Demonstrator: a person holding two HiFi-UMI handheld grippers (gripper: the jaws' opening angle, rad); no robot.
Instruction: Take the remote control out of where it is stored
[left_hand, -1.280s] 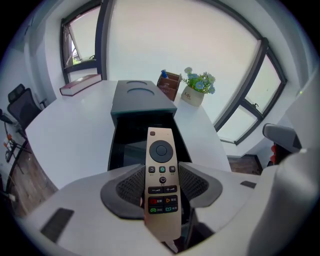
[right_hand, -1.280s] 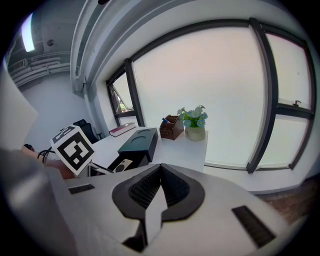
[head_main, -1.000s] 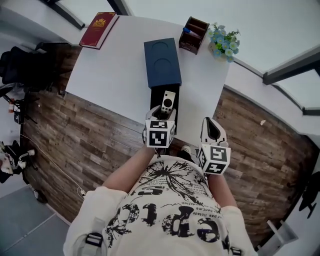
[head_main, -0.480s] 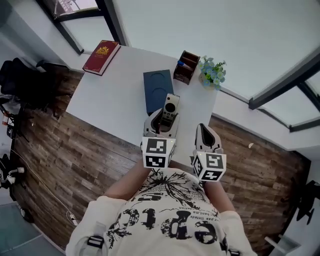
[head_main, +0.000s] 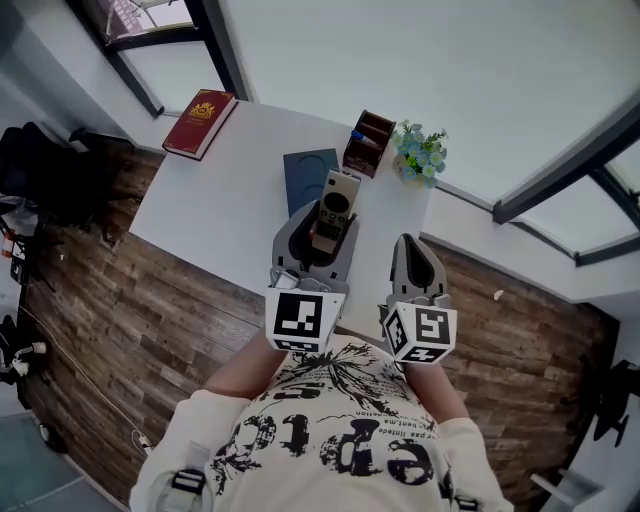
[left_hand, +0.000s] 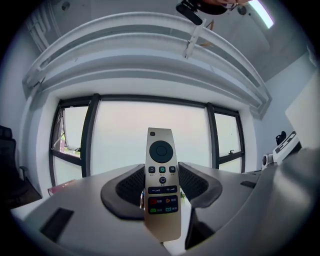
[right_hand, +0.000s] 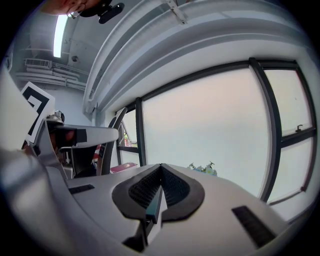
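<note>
The remote control (left_hand: 161, 165) is out of storage and held upright in the air over the surface (head_main: 220, 190). Its lower half is clamped between the pads of the left tool (head_main: 320, 228), and its button end sticks out past them. The grip is on slim, smooth sides, so a sharp swing or tilt could probably make it pivot or slide free, dropping onto the dark blue box (head_main: 310, 175) beyond or onto the floor. The right tool (right_hand: 159, 182), clenched on nothing, hangs to the right and offers no support.
</note>
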